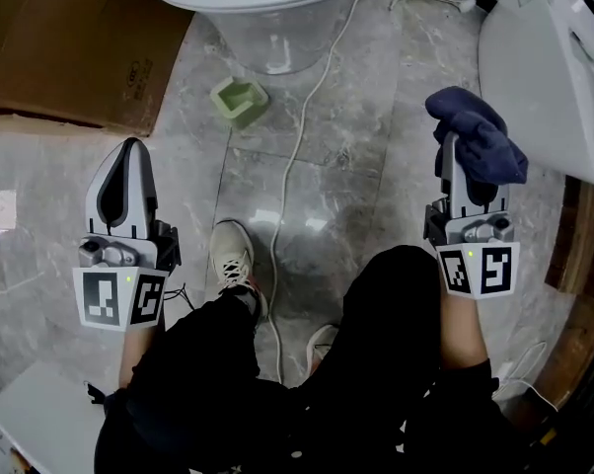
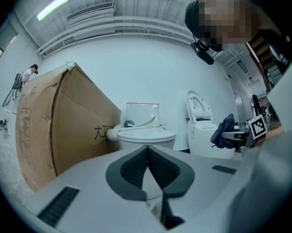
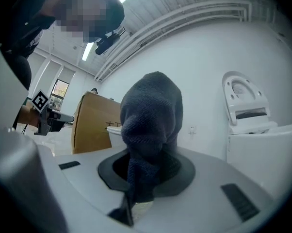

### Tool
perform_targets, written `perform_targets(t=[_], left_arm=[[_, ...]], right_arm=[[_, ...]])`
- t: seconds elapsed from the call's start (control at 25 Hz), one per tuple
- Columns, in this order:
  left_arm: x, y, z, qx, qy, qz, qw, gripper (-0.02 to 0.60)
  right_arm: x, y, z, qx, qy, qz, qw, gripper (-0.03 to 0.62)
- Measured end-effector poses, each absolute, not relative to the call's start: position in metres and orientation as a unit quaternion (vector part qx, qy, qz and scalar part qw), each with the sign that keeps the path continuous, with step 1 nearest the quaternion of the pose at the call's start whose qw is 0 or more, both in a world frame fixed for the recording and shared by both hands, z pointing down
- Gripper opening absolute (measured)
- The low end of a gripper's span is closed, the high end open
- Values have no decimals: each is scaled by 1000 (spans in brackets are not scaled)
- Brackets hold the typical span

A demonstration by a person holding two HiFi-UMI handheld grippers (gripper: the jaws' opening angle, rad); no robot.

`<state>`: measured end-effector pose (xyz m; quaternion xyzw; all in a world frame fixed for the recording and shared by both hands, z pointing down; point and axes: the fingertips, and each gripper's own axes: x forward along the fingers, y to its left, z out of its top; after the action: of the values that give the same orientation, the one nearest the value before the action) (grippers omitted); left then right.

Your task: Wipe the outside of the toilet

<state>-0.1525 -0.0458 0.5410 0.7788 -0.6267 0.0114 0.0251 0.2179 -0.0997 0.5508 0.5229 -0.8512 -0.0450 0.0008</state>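
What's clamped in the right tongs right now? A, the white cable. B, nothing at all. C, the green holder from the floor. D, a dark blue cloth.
D: the right tongs are shut on the dark blue cloth, which bunches up above them in the right gripper view.

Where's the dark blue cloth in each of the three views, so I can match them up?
Head view: dark blue cloth, upper right.
Left gripper view: the cloth is small, right of centre, in front of the white wall.
Right gripper view: the cloth fills the centre, bunched between the jaws.
Shared landmark: cardboard box, on the left in every view.
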Motion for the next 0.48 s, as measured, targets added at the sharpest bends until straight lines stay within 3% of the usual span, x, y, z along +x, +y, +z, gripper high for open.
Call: perform_targets(t=[0.48], left_arm=[[-189, -47, 513, 754, -655, 24, 25, 6]], right_arm=[[230, -93, 530, 549, -832, -78, -11, 66]])
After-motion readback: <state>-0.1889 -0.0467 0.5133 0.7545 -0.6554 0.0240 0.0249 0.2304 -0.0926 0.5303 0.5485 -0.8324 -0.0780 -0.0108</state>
